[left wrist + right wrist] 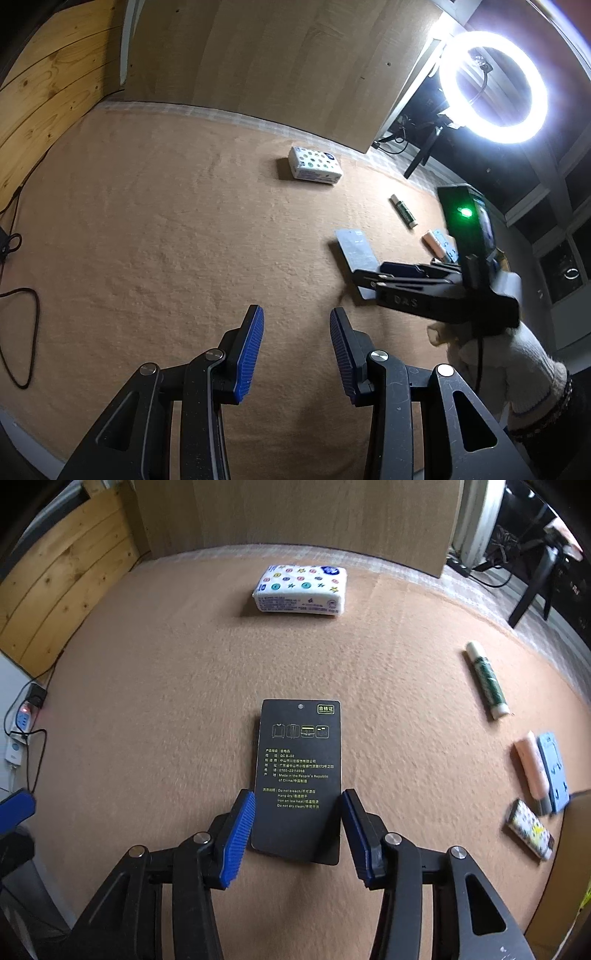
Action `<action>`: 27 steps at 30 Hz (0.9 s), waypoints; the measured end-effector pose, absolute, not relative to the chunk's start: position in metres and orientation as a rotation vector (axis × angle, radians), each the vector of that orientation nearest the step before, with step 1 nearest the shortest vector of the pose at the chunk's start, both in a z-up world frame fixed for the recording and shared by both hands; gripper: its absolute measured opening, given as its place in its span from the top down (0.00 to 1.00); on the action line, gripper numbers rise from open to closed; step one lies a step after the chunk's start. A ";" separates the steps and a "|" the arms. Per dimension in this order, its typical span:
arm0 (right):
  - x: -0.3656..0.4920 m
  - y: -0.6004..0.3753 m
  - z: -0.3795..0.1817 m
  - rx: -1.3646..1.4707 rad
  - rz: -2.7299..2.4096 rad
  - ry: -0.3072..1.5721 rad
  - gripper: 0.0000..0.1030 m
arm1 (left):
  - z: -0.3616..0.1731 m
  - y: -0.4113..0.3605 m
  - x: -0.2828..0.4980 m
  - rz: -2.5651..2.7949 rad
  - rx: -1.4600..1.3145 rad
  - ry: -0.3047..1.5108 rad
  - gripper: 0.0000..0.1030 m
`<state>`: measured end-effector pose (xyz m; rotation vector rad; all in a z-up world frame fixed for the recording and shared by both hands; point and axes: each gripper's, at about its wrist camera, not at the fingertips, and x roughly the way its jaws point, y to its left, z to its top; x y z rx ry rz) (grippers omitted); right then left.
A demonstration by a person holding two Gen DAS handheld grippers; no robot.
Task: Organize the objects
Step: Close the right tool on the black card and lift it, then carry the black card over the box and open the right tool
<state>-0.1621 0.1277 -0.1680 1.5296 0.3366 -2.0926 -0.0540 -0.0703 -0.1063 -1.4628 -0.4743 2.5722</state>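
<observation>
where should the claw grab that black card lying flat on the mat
Take the black card across its narrow width, on the two long edges near its close end, coming from above. It lies flat on the mat, so only the thin edges offer a pinch. The right claw already straddles that end.

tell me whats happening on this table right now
A person with a gripper in each hand is tidying small things on a tan cloth. The right gripper straddles a black card; whether its pads press the edges is unclear. The left gripper is open with nothing between its pads. A tissue pack, a green-and-white tube and a few other small items lie untouched.
</observation>
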 end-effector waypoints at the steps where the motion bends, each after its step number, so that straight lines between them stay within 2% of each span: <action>1: -0.160 0.132 -0.164 1.520 -2.097 0.329 0.57 | -0.106 -0.067 -0.055 2.570 -1.461 -0.471 0.61; 17: -0.115 0.265 -0.105 1.420 -2.328 0.120 0.57 | -0.105 0.003 -0.081 2.474 -1.443 -0.369 0.61; 27: -0.096 0.361 -0.096 1.472 -2.498 0.024 0.57 | -0.110 0.064 -0.097 2.387 -1.435 -0.294 0.61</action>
